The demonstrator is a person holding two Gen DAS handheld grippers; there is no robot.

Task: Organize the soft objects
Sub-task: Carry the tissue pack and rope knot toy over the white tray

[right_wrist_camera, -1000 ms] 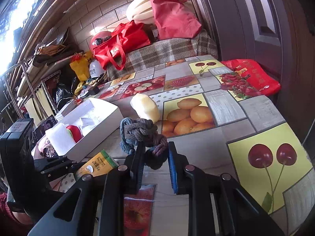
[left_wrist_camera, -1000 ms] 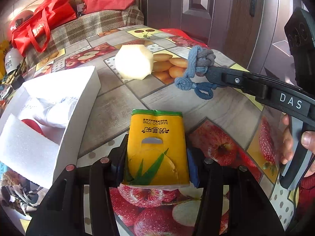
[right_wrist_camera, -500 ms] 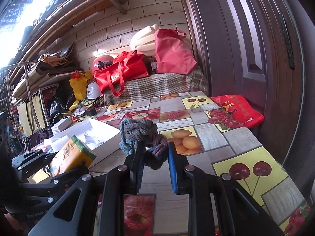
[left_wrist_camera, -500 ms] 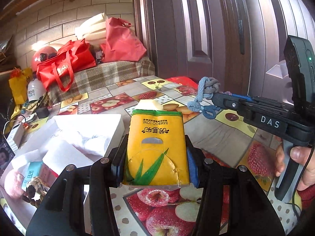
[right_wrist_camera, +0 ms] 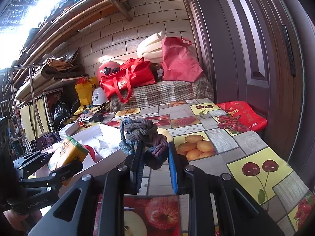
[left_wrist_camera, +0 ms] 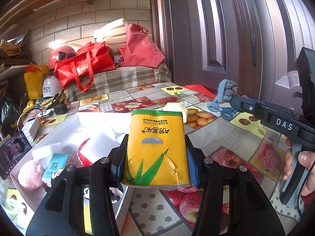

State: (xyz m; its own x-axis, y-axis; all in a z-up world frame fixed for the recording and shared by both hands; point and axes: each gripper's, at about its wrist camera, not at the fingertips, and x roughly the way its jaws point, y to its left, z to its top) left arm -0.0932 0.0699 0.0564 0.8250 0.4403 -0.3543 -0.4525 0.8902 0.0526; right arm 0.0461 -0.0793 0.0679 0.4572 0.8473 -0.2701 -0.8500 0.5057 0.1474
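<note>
Left gripper [left_wrist_camera: 156,157] jaws pinch the tissue pack [left_wrist_camera: 156,145], right gripper [right_wrist_camera: 154,157] jaws the knotted rope [right_wrist_camera: 141,135]; white box [left_wrist_camera: 65,122] left of them, partly filled

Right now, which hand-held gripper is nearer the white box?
Left. The left hand-held gripper, holding the yellow tissue pack, hangs at the white box edge; the right hand-held gripper, clamping the knotted rope, is farther off.

Yellow tissue pack [left_wrist_camera: 156,147] and knotted blue-grey rope [right_wrist_camera: 142,135], both held aloft.
The white box [left_wrist_camera: 65,125] lies open on the table below.
</note>
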